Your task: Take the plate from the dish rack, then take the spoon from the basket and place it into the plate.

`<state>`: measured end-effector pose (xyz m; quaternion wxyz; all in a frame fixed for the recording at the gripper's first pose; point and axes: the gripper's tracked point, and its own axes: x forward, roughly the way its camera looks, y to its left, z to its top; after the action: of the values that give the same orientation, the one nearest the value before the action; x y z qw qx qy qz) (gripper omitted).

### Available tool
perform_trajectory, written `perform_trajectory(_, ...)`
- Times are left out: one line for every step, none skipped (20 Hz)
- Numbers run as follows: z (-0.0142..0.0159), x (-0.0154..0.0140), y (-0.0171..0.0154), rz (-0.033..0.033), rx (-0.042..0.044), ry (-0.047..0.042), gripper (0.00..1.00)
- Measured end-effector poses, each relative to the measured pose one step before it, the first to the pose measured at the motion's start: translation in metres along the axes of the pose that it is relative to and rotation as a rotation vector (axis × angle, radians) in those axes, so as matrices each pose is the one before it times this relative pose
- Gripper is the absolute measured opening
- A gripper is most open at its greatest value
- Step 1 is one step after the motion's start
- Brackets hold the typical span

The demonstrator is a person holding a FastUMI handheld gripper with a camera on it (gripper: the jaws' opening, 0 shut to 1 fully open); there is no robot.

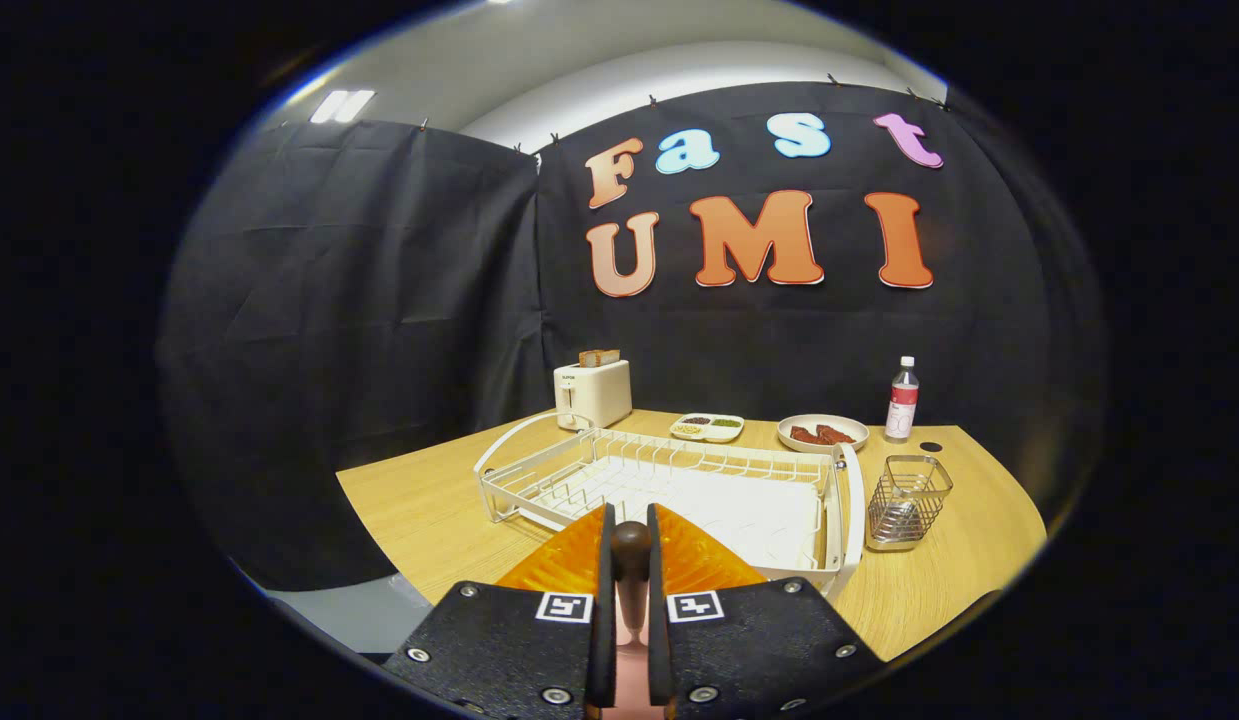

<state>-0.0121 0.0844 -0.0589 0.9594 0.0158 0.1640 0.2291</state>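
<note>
Spoon handle point(630, 575), dark and rounded at its end, was seen clamped between the two fingers of the hand-held gripper point(630, 560), which were pressed close against it from both sides; the pinkish part of the spoon ran back between the fingers. An orange plate point(699, 562) lay directly under and just ahead of the fingertips, on the near side of the wooden worktop point(419, 510) and touching or overlapping the near edge of the white dish rack point(679, 490) (the exact contact could not be told). The rack was seen standing beyond the plate. A wire basket point(909, 500) stood just beside the rack, on its right. Further back, near the booth's wall, a white toaster point(592, 393) with bread in its slots was seen, then a small divided tray point(707, 427), a shallow bowl point(822, 432) holding reddish-brown pieces, and a capped bottle point(902, 400) at the far right.
</note>
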Motion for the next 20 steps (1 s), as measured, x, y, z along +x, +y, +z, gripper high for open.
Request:
perform_trajectory(-0.00289, -0.00327, -0.00407, 0.00234, 0.01474, 0.00178, 0.13)
perform_trajectory(-0.00189, -0.00391, -0.00194, 0.0056, 0.0154, 0.00578, 0.13)
perform_trajectory(-0.00158, -0.00426, -0.00182, 0.00432, 0.00975, 0.00527, 0.13)
perform_trajectory(-0.00155, -0.00388, -0.00259, 0.00167, 0.00692, 0.00365, 0.13)
perform_trajectory(-0.00204, -0.00214, -0.00169, 0.00141, 0.00716, 0.00289, 0.13)
perform_trajectory(-0.002, -0.00377, -0.00272, 0.00071, 0.00736, 0.00017, 0.13)
perform_trajectory(-0.0046, -0.00292, -0.00134, 0.00025, 0.00648, 0.00678, 0.13)
perform_trajectory(-0.00704, -0.00279, -0.00198, -0.00105, 0.00545, 0.01156, 0.13)
perform_trajectory(-0.00971, -0.0026, -0.00341, -0.00768, 0.00436, 0.01564, 0.13)
perform_trajectory(-0.009, -0.00135, -0.0036, -0.01094, 0.00948, 0.0144, 0.14)
perform_trajectory(-0.00985, -0.00038, -0.003, -0.01231, 0.00819, 0.01745, 0.14)
perform_trajectory(-0.00849, -0.00034, -0.00158, -0.00727, 0.00355, 0.01979, 0.14)
perform_trajectory(-0.00394, -0.00158, 0.0001, -0.00567, 0.00162, 0.00923, 0.14)
perform_trajectory(0.00061, 0.00053, 0.00024, -0.00003, 0.00644, -0.00226, 0.14)
perform_trajectory(-0.00148, 0.00021, 0.00064, -0.00111, 0.00271, 0.00061, 0.14)
perform_trajectory(-0.00076, 0.00067, -0.0006, -0.00134, 0.00067, 0.00074, 0.14)
perform_trajectory(-0.00159, 0.00058, 0.0007, -0.00138, 0.00007, 0.00505, 0.14)
perform_trajectory(-0.00313, 0.001, -0.00095, -0.00615, -0.00173, 0.00873, 0.14)
perform_trajectory(-0.00492, 0.00206, 0.00012, -0.00744, -0.00551, 0.0137, 0.16)
perform_trajectory(-0.00432, 0.00179, -0.00055, -0.00785, -0.00674, 0.01246, 0.17)
